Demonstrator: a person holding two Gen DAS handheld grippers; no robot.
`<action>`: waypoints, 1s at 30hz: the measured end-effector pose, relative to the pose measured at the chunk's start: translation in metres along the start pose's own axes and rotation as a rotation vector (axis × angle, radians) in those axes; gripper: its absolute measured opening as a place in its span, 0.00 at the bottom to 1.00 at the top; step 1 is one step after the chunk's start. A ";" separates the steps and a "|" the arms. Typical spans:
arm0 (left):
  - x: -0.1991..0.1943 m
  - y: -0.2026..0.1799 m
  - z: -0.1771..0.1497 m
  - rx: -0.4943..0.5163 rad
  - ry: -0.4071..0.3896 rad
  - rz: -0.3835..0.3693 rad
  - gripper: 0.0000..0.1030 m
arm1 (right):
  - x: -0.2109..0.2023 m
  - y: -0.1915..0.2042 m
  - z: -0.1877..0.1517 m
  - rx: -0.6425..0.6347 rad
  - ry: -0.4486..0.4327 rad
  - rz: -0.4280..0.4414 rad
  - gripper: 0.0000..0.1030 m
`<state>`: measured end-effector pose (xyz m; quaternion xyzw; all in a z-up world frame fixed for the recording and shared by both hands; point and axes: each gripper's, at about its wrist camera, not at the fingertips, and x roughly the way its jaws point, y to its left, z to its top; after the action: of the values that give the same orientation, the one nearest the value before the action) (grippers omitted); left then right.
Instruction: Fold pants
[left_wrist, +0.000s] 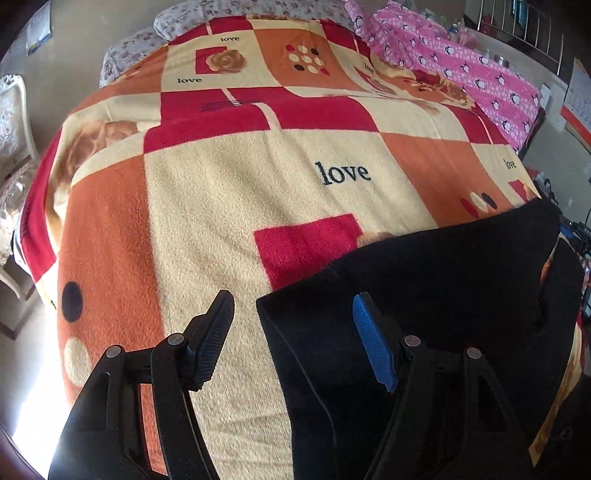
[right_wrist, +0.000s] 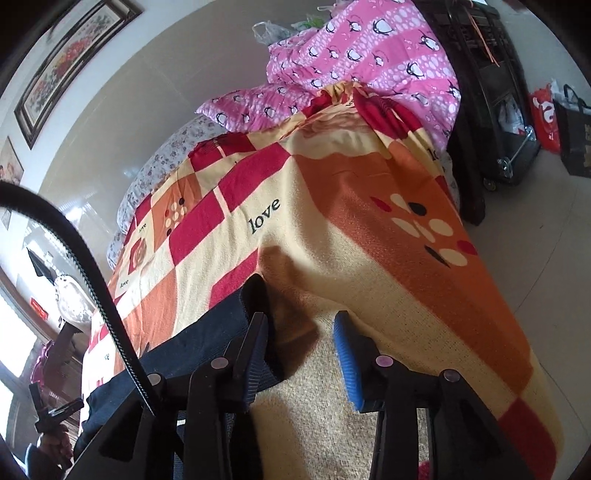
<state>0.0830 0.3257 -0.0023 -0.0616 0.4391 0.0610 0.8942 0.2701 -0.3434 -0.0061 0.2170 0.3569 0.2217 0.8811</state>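
Observation:
The black pants (left_wrist: 443, 280) lie in a flat folded shape on the red, orange and cream blanket (left_wrist: 221, 192), at the lower right of the left wrist view. My left gripper (left_wrist: 291, 299) is open wide. Its blue pad hangs over the pants, its black finger over bare blanket, and the pants' left corner lies below the gap. In the right wrist view the pants (right_wrist: 207, 332) look dark navy and run off to the lower left. My right gripper (right_wrist: 300, 318) is open at their end, the black finger over the cloth, with only blanket (right_wrist: 369, 221) showing in the gap.
A pink penguin quilt (left_wrist: 461, 70) (right_wrist: 369, 40) and a floral pillow (left_wrist: 221, 11) lie at the bed's far end. A white chair (left_wrist: 14, 110) stands left of the bed. A black cart (right_wrist: 491, 92) and bags (right_wrist: 546, 118) stand on the floor to the right. A black cable (right_wrist: 92, 277) curves across the left.

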 end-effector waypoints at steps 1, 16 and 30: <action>0.006 0.003 0.001 -0.001 0.020 -0.019 0.65 | 0.001 0.001 0.000 -0.004 0.000 -0.003 0.35; 0.011 0.012 0.000 0.025 0.021 -0.135 0.15 | 0.001 -0.001 -0.001 0.002 -0.007 0.005 0.35; -0.091 -0.044 -0.015 0.154 -0.196 0.151 0.05 | -0.003 0.012 0.033 0.011 0.096 -0.035 0.36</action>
<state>0.0235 0.2748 0.0633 0.0465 0.3563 0.1000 0.9279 0.2892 -0.3432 0.0237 0.2046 0.4036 0.2142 0.8656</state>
